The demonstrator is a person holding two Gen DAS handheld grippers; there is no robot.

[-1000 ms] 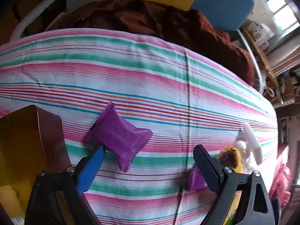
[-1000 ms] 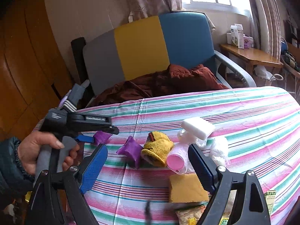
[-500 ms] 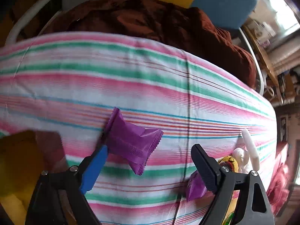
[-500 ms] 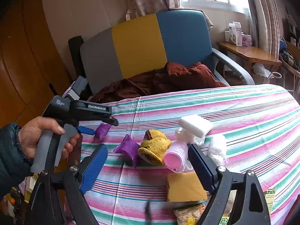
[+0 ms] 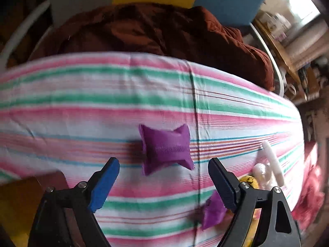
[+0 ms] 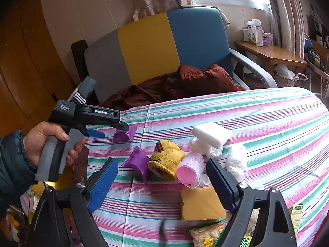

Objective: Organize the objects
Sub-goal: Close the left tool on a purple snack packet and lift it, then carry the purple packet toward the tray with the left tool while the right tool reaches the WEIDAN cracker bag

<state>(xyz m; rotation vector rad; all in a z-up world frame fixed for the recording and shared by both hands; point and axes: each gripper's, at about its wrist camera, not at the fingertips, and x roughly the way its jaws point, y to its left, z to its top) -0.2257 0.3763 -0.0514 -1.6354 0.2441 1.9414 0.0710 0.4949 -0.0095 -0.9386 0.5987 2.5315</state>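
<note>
Here, both the left gripper (image 5: pixel 163 175) and right gripper (image 6: pixel 162 177) are gaping empty; a crinkled purple packet (image 5: pixel 165 148) is lying on the striped cloth (image 5: pixel 102 103).

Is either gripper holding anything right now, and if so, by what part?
Nothing is held. The left gripper is open, with the purple packet lying loose on the striped cloth just beyond its fingertips. The right gripper is open too, above the clutter.
</note>
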